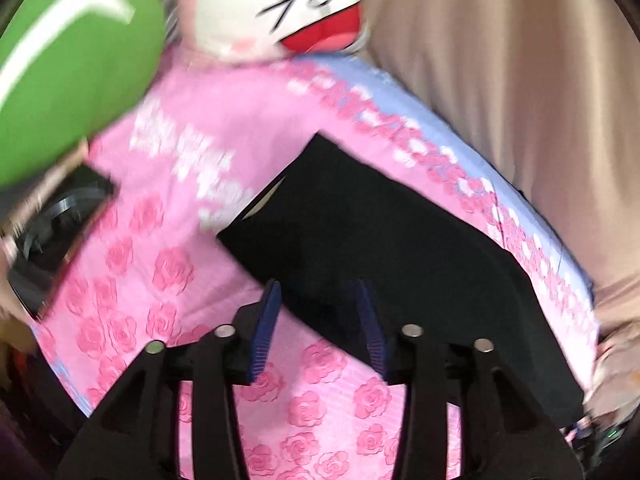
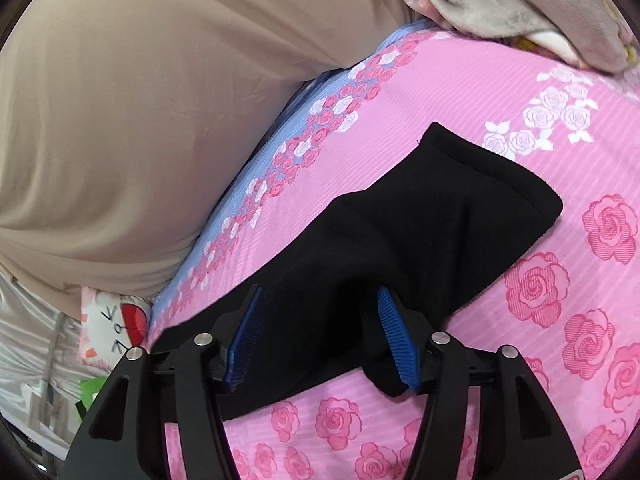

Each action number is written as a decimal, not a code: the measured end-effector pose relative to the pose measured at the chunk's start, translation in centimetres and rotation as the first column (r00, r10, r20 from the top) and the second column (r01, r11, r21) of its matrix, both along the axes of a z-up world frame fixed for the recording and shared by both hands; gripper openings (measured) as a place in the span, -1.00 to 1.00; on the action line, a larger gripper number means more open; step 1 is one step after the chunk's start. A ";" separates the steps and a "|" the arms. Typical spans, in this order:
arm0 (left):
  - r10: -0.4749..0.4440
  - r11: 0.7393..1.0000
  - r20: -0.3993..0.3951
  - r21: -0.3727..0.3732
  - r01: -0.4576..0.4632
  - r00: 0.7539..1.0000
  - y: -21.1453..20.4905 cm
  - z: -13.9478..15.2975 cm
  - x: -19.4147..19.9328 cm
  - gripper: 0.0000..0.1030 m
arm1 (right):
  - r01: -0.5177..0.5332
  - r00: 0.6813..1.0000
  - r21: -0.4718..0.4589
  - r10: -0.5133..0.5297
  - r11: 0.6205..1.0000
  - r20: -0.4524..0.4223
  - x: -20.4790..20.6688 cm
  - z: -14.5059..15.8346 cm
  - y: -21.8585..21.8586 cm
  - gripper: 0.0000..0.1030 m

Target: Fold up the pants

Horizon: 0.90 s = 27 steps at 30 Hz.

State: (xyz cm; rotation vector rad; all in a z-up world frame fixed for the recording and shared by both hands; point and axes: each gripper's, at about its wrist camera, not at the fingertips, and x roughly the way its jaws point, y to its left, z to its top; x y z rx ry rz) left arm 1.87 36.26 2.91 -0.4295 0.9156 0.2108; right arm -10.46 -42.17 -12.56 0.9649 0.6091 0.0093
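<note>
The left gripper (image 1: pixel 318 326) was seen released, nothing between its jaws, above the black pants (image 1: pixel 384 248) lying folded on the pink rose bedsheet (image 1: pixel 168 280). The right gripper (image 2: pixel 322 338) was likewise spread, the cloth unpinched; the loosely stacked layers could be dragged apart if snagged.

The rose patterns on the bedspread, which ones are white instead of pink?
The small roses clustered near the far end of the bedspread, beyond the black pants, are white. The large roses printed beside the pants are dark pink.
</note>
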 end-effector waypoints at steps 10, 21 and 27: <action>-0.077 0.984 -0.154 0.146 0.100 0.985 -7.6 -6.5 4.7 0.21 | 0.006 0.998 -0.044 -0.003 0.999 0.070 3.5 3.0 -1.0 -0.89; -0.097 0.969 -0.189 0.207 0.136 0.977 -8.7 -6.8 4.5 0.25 | 0.063 0.973 -0.325 -0.131 0.944 -0.192 -3.8 -0.3 -2.3 -0.55; -0.090 0.971 -0.192 0.201 0.129 0.977 -8.9 -6.8 4.7 0.39 | 0.110 0.987 -0.299 -0.138 0.948 -0.076 -3.8 1.8 -3.9 0.19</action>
